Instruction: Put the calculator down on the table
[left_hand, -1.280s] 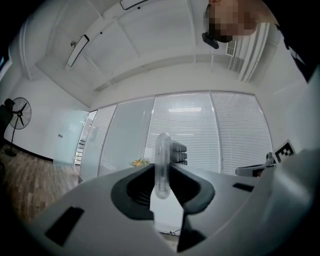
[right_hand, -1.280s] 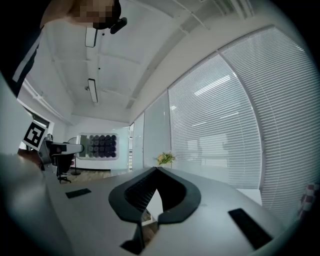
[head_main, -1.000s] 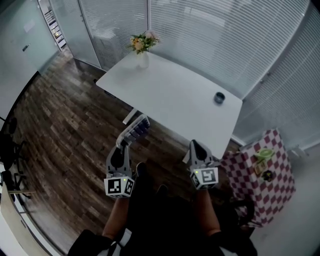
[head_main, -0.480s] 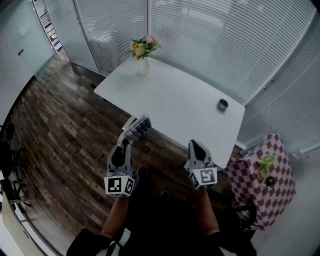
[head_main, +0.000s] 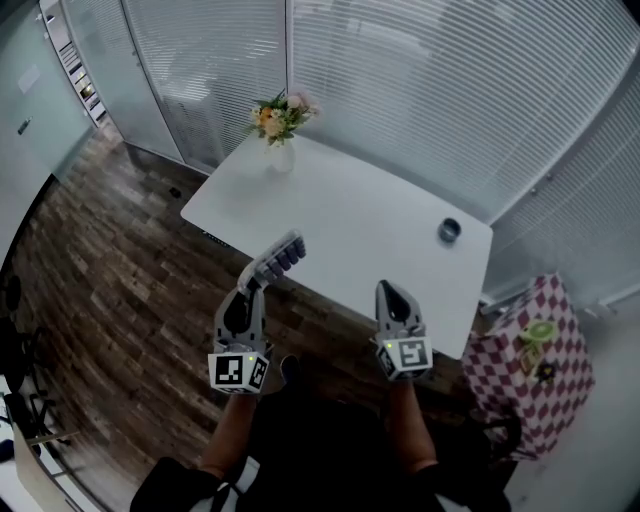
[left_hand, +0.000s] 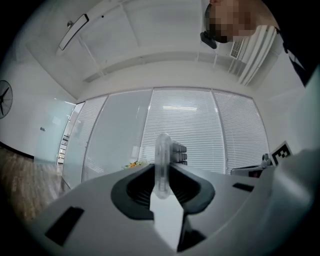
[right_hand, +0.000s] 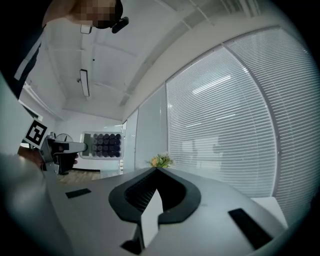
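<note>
In the head view my left gripper (head_main: 251, 283) is shut on the near end of the calculator (head_main: 279, 257), a pale slab with rows of dark keys. It is held off the floor, its far end level with the near edge of the white table (head_main: 350, 215). The left gripper view shows the calculator (left_hand: 162, 162) edge-on, upright between the pads. My right gripper (head_main: 389, 291) is shut with nothing in it, just short of the table's near edge. From the right gripper view the calculator (right_hand: 102, 145) shows key-side on at the left.
A vase of flowers (head_main: 279, 124) stands at the table's far left corner and a small dark cup (head_main: 449, 230) near its right edge. A red-and-white checkered box (head_main: 535, 360) sits on the floor at the right. Window blinds run behind the table, over wooden floor.
Both grippers have moved forward toward the table, the calculator still in the left one. The table's near edge now lies closer to the jaw tips.
</note>
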